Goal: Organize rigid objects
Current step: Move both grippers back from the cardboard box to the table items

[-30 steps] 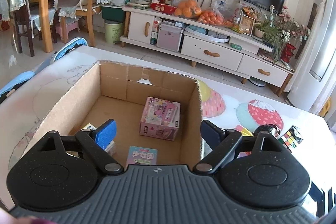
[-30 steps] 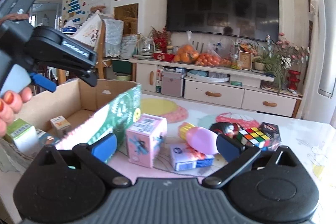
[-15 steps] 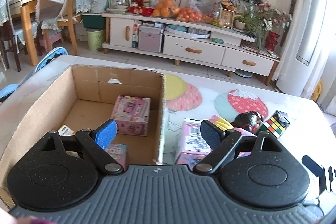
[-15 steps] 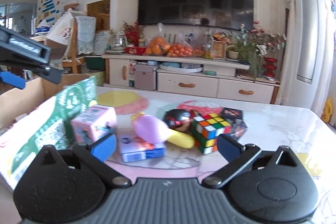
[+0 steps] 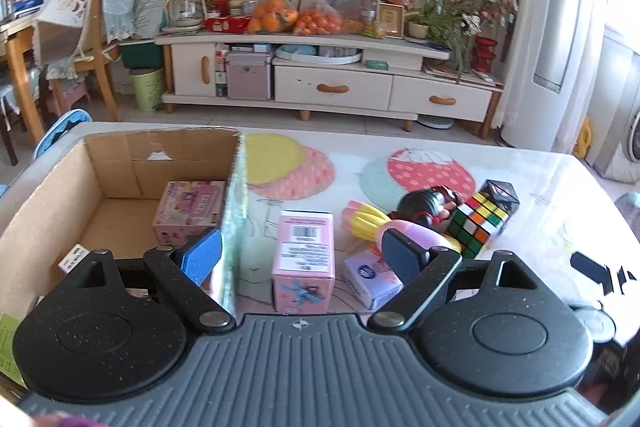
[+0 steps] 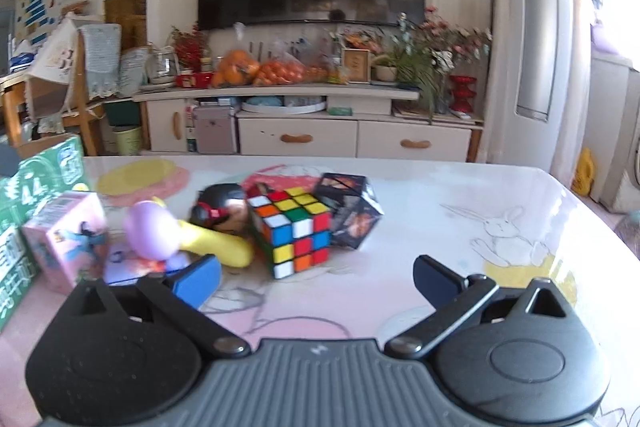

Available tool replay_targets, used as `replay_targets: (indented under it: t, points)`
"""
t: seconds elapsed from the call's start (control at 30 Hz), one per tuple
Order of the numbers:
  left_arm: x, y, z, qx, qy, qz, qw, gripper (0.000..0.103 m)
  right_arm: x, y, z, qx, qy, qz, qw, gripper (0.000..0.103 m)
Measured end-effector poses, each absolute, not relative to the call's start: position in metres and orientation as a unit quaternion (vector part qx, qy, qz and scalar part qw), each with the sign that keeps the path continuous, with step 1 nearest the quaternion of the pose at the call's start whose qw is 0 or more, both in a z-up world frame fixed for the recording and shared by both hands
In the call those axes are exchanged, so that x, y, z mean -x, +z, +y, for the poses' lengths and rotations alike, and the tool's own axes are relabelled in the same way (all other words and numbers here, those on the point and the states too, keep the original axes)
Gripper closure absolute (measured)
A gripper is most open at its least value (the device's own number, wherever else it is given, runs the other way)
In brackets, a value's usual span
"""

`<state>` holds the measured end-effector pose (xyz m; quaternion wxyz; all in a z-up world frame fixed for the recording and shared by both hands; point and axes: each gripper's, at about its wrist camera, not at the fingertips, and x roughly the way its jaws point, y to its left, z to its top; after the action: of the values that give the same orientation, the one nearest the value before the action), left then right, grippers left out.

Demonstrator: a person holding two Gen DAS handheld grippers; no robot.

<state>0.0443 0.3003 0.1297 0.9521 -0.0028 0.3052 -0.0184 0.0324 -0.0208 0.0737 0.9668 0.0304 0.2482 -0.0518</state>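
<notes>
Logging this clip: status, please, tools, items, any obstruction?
Left tool open, empty. Right tool open, empty. Pink box outside cardboard box; Rubik's cube on table. Nothing in the way.

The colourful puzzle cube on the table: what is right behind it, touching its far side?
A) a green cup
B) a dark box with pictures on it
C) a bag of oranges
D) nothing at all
B: in the right wrist view the puzzle cube has a dark box with printed pictures pressed against its far right side; the oranges sit far off on the TV cabinet.
</notes>
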Motion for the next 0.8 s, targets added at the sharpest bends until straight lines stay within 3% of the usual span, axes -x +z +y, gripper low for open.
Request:
replay_targets:
  t: [0.37, 0.63, 0.8]
  points:
    - [-0.042, 0.122, 0.297, -0.015, -0.043, 0.308, 0.95, 0.0, -0.05, 0.062, -0.035, -0.04, -0.025, 0.262, 0.964, 0.001]
    - [-0.02, 0.116, 0.284, 0.002, -0.001, 0.274, 0.962, 0.0, -0.071, 0.058, -0.044, -0.067, 0.002, 0.268, 0.961, 0.018]
    - [-0.007, 0.106, 0.266, -0.016, 0.037, 0.25, 0.967, 0.0, -0.078, 0.058, -0.043, -0.067, 0.025, 0.265, 0.962, 0.022]
